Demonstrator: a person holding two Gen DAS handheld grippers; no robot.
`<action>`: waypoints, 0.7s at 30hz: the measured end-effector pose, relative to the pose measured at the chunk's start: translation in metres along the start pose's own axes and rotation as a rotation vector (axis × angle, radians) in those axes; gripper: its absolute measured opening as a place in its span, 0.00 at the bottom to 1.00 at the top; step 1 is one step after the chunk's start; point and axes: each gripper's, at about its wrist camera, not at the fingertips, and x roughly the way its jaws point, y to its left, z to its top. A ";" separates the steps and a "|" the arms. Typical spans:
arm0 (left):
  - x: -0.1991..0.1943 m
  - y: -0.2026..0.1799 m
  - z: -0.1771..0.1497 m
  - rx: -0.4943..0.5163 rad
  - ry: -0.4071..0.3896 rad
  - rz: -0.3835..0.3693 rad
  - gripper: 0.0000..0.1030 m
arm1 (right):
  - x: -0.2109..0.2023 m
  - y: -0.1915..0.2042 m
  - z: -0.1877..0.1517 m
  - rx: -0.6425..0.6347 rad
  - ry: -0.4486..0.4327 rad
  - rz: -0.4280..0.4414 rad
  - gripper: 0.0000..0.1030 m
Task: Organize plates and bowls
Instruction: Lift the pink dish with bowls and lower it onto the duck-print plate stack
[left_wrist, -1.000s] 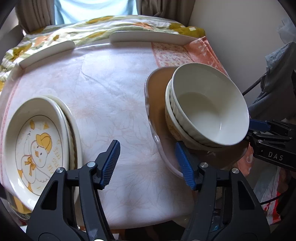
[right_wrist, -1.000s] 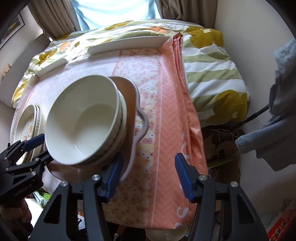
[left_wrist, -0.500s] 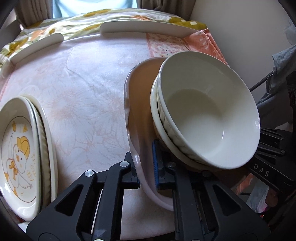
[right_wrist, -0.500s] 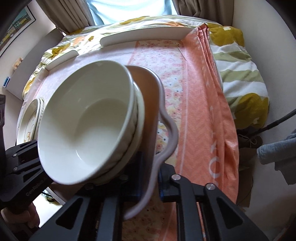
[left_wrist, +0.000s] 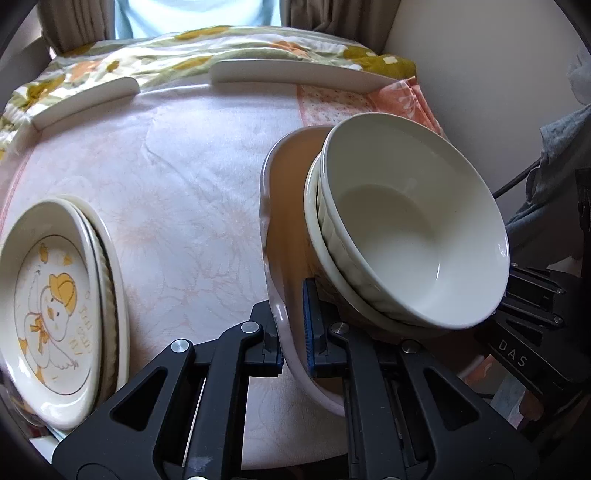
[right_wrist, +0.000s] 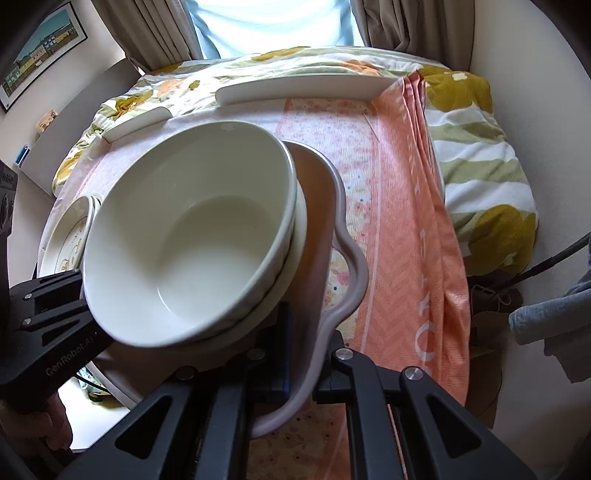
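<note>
"DAS" marks the right gripper (left_wrist: 532, 325); "GenRobot.AI" marks the left gripper (right_wrist: 55, 332).

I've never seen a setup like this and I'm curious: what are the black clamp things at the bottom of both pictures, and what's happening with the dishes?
No robot here: a person holds a hand-held gripper in each hand, each with a camera looking along its two fingers. One picture comes from the left hand-held gripper, the other from the right hand-held gripper. Both have just closed on opposite edges of the same pinkish tray, pads pressing its rim. On the tray sits a stack of white bowls. To the left, on the cloth-covered table, lies a stack of plates, the top one showing a cartoon duck. An orange cloth drapes the table's right side.
</note>
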 end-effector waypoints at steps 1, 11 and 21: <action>-0.006 0.000 0.001 0.002 -0.008 0.004 0.06 | -0.004 0.002 0.002 -0.005 -0.007 0.000 0.07; -0.067 0.034 0.014 -0.036 -0.075 0.017 0.06 | -0.047 0.050 0.027 -0.076 -0.067 -0.016 0.07; -0.104 0.107 0.007 -0.039 -0.090 0.029 0.06 | -0.056 0.122 0.042 -0.086 -0.104 -0.017 0.07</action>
